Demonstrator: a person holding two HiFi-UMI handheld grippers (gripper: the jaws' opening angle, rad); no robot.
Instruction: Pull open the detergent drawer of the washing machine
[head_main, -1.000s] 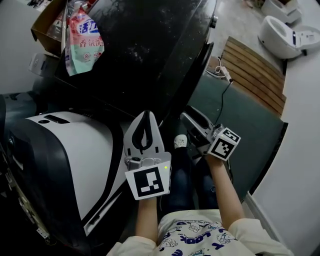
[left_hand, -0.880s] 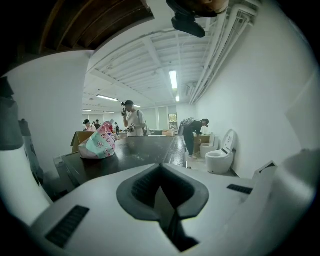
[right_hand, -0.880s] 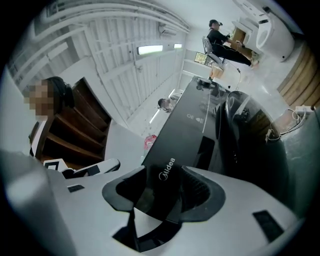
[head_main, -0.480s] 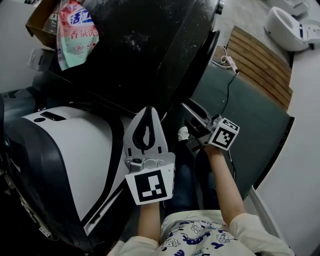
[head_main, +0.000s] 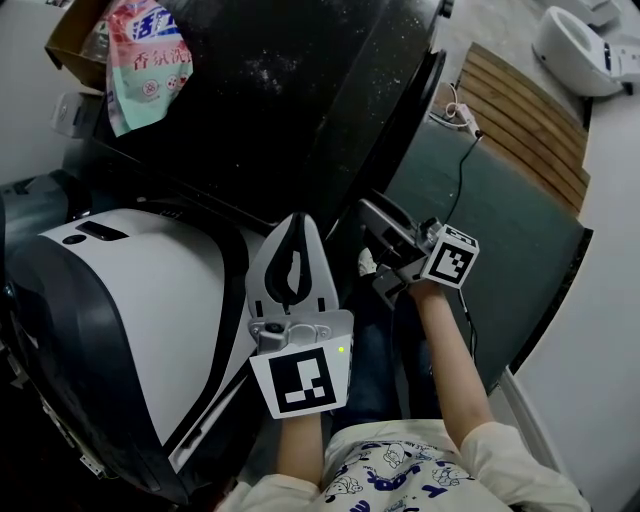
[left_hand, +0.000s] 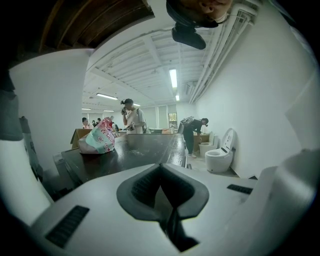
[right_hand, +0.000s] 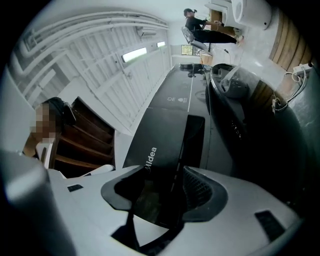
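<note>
The black washing machine (head_main: 300, 90) fills the top of the head view. In the right gripper view its dark drawer front (right_hand: 165, 135), printed with a white brand name, runs between the jaws of my right gripper (right_hand: 165, 170). Those jaws have just been opening; they stand wide on either side of the panel and I see no pad pressing on it. In the head view my right gripper (head_main: 368, 210) is at the machine's front edge. My left gripper (head_main: 296, 220) hangs beside it, shut and empty, with its tips (left_hand: 161, 166) together.
A pink and green detergent bag (head_main: 145, 60) lies on the machine's lid beside a cardboard box (head_main: 75, 40). A white and black appliance (head_main: 130, 290) stands at the left. On the right are a green mat (head_main: 480, 230), wooden slats (head_main: 525, 120), a cable (head_main: 460, 110) and a toilet (head_main: 585, 45).
My right gripper has rolled a little and shifted slightly toward the machine's front. The left gripper has hardly moved and stays shut.
</note>
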